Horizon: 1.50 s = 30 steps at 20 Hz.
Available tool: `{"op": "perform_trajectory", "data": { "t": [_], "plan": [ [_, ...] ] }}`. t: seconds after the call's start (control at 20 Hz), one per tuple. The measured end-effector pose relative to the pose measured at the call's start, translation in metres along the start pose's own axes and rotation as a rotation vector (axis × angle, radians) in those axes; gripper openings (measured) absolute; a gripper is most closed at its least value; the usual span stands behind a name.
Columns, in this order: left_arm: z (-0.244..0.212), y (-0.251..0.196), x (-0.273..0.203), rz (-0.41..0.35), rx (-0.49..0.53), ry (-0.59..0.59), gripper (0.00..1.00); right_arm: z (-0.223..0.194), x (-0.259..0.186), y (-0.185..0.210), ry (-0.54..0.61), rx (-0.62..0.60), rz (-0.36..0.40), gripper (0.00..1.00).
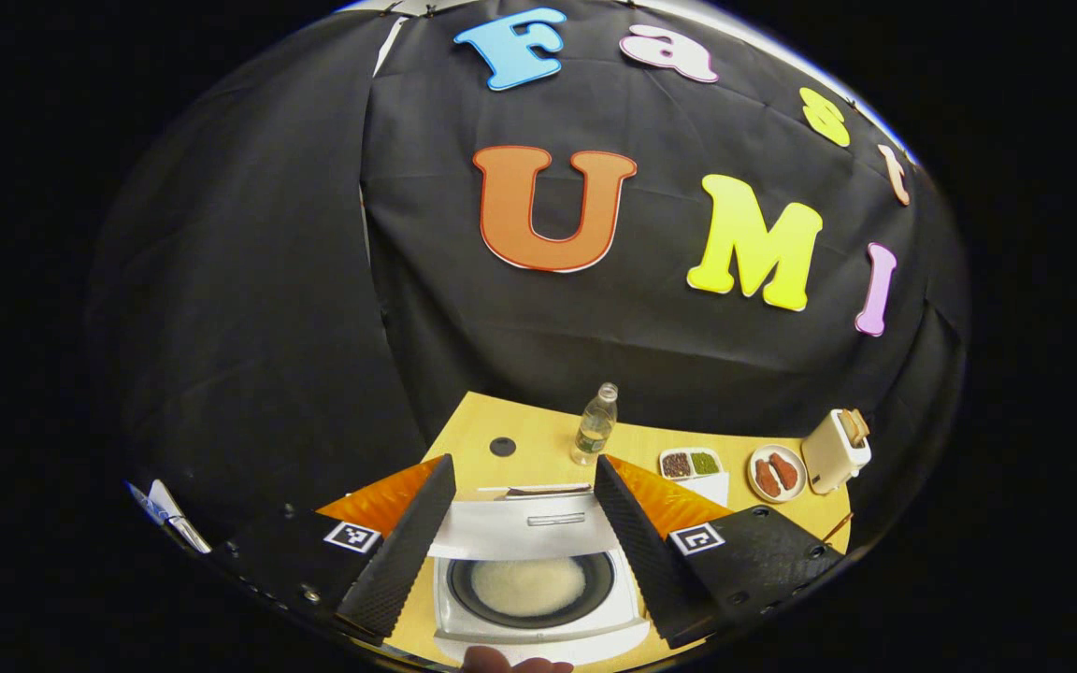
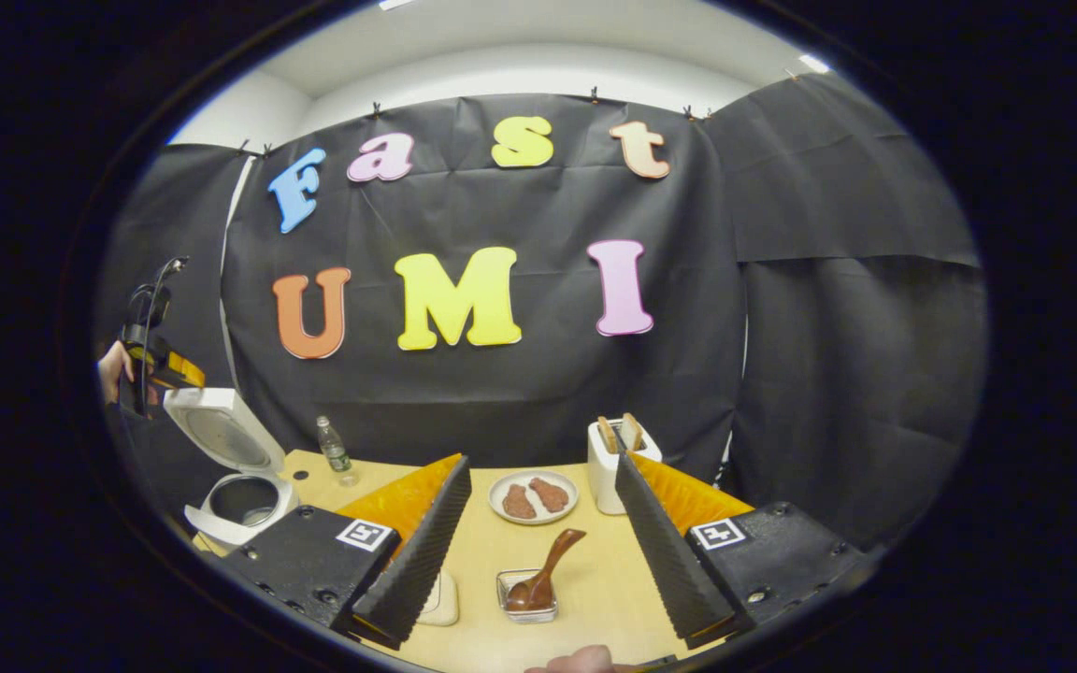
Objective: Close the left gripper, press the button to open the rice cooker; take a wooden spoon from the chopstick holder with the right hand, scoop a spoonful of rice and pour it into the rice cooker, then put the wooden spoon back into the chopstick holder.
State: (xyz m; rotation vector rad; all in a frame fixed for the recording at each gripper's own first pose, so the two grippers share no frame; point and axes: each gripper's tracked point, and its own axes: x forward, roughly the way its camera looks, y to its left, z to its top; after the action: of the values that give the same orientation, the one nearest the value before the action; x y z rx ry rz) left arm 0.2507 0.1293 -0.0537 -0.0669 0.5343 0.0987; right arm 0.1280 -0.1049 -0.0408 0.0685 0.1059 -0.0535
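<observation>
The cooker [image 1: 538, 584] stands open at the desk's left edge, rice inside, so the pour looks done. The spoon [image 2: 543, 570] rests in a small holder [image 2: 527, 598] near the front edge. Both grippers, left [image 1: 524, 533] and right [image 2: 543, 551], hover spread, empty.

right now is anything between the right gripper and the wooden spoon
Nothing visible does. In the right gripper view the right gripper is open, and the wooden spoon stands in its small clear holder straight ahead between the fingers, with bare table around it. The plate sits farther back.
</observation>
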Motion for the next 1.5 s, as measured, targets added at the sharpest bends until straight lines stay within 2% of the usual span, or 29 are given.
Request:
{"op": "perform_trajectory", "data": {
  "t": [0.2,0.45,0.65,0.75,0.8,1.15,1.4,1.5],
  "plan": [
    [-0.062,-0.018,-0.016,-0.068,-0.059,0.121,0.96,-0.001,-0.003,0.009,0.006,-0.006,0.036,0.99],
    [-0.129,-0.020,-0.022,-0.042,-0.085,0.201,0.97,-0.013,-0.010,0.008,0.036,-0.015,0.047,0.99],
    [-0.165,-0.018,-0.024,-0.020,-0.121,0.256,0.97,-0.021,-0.015,0.010,0.057,-0.006,0.055,1.00],
    [-0.180,-0.016,-0.026,-0.011,-0.136,0.281,1.00,-0.022,-0.015,0.014,0.062,-0.002,0.065,1.00],
    [-0.186,-0.015,-0.025,-0.008,-0.137,0.291,0.97,-0.024,-0.015,0.017,0.065,-0.004,0.071,1.00],
    [-0.215,-0.010,-0.009,0.012,-0.132,0.334,0.96,-0.029,-0.012,0.029,0.084,0.003,0.101,0.99],
    [-0.223,-0.007,-0.006,0.060,-0.081,0.332,0.96,-0.037,-0.010,0.035,0.096,0.022,0.116,1.00],
    [-0.227,-0.008,-0.006,0.080,-0.030,0.334,0.97,-0.040,-0.009,0.035,0.105,0.041,0.122,1.00]
  ]
}}
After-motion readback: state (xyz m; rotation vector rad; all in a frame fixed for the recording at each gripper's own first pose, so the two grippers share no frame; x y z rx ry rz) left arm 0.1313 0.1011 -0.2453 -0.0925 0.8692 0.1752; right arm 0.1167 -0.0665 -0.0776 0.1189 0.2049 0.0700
